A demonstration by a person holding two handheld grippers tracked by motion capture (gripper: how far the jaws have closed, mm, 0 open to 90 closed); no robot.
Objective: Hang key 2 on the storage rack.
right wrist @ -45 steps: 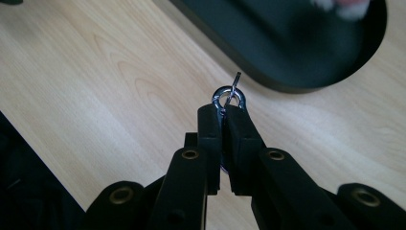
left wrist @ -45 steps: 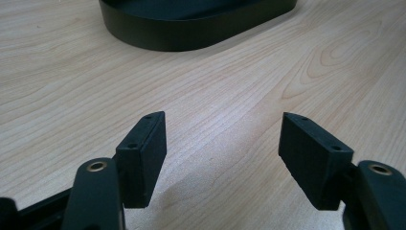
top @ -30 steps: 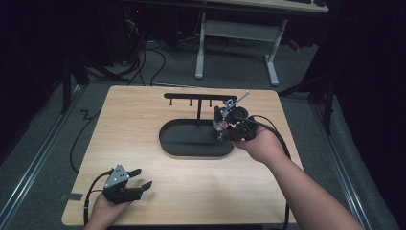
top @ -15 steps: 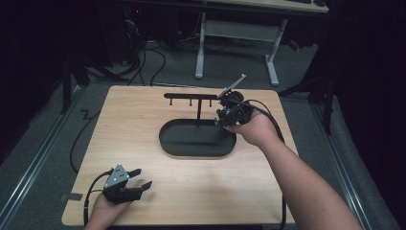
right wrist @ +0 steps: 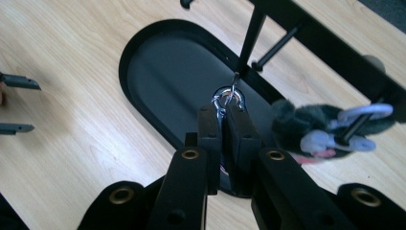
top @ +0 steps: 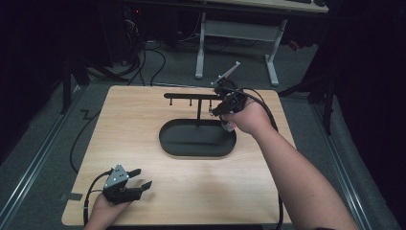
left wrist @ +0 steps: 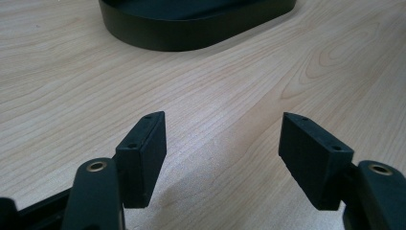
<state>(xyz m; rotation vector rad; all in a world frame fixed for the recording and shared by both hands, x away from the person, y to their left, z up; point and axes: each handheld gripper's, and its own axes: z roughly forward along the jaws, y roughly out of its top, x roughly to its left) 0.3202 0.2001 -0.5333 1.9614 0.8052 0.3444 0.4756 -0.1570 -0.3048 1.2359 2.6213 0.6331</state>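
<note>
Right gripper view: the keyring clasp (right wrist: 229,98) sits pinched between the right gripper (right wrist: 224,112) fingers, raised toward a rack (right wrist: 335,48) peg for hanging; a plush charm (right wrist: 316,127) already hangs beside it. Left gripper (top: 139,178) rests on the surface (top: 143,124), fingers wide, empty.

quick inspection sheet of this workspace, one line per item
surface: light wooden table, bare apart from the stand.
job's things: black hanger stand with an oval tray base, a post and a pegged crossbar; metal key ring clasp pinched in the right gripper, close to the post; grey plush keychain hanging on a peg at the bar's right end.
clutter: nothing seen.
grippers: right gripper shut on the clasp; left gripper open, low over the table's near left corner, nothing between its fingers.
cables: one black cable trails from each gripper.
surroundings: dark room, grey floor, white desk frame behind the table, loose floor cables.
</note>
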